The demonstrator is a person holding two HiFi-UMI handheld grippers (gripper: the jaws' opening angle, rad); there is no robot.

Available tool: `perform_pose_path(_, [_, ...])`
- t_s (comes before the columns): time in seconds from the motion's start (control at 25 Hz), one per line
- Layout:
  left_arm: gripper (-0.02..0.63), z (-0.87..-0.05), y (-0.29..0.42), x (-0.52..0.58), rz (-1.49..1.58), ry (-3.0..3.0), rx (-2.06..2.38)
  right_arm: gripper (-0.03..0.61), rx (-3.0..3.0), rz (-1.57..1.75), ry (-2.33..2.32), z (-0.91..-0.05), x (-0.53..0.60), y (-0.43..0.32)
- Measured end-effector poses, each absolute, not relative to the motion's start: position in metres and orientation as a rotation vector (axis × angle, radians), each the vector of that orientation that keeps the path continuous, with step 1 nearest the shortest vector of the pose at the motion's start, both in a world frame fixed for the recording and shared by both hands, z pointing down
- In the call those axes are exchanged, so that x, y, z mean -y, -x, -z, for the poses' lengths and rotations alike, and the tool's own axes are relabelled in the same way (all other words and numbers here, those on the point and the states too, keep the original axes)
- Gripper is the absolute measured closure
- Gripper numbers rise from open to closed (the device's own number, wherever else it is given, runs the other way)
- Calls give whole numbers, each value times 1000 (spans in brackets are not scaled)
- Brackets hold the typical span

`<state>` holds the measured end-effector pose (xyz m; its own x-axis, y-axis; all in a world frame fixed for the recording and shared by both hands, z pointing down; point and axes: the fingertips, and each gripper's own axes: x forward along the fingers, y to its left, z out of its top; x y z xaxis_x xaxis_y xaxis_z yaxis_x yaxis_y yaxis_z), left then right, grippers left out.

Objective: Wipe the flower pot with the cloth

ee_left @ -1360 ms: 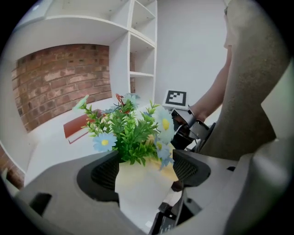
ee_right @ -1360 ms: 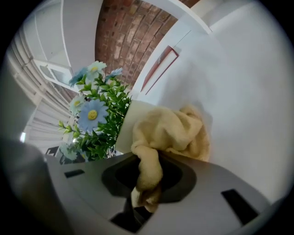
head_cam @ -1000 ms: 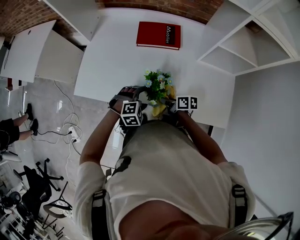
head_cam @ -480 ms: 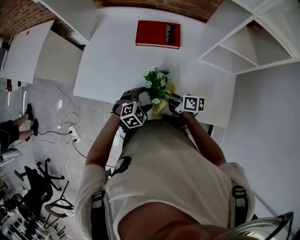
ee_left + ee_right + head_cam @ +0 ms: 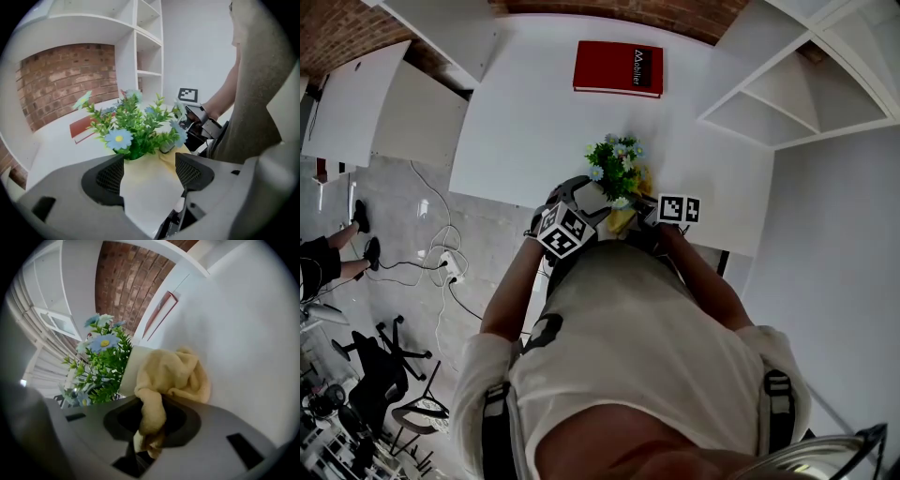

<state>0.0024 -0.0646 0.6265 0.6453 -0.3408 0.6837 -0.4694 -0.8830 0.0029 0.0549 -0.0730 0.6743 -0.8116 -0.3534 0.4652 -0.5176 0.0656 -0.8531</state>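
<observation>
A white bench [image 5: 516, 112] stands against a brick wall [image 5: 65, 75] with white shelves [image 5: 145, 56] beside it, and a red book [image 5: 618, 68] lies at the bench's far edge. The flower pot [image 5: 147, 192], with green and blue flowers [image 5: 136, 129], is close to the near edge, right in front of the person. The left tongs [image 5: 150, 164] are clenched on its pale body, one pad on each side. Whether its base rests on the bench cannot be told. The right tongs [image 5: 150, 420] are clamped on a fold of the yellow cloth [image 5: 173, 373], whose bunched bulk lies against the pot's wall just below the leaves. Wiping looks under way, with cloth and pot in contact. How much of the wall is already cleaned cannot be judged; the side between the left pads seems left to do.
</observation>
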Motion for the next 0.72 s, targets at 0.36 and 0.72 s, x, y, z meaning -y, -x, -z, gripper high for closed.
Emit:
perform_pose_path(0.36, [262,-634,1,72,-999,-2612,688,488,2217,-1792,-895,-658,75,-53])
perform_pose_path(0.72, [262,-637,-11,48,-1045,-2646,604,486,2413,-1800,-902,-598,97,-56])
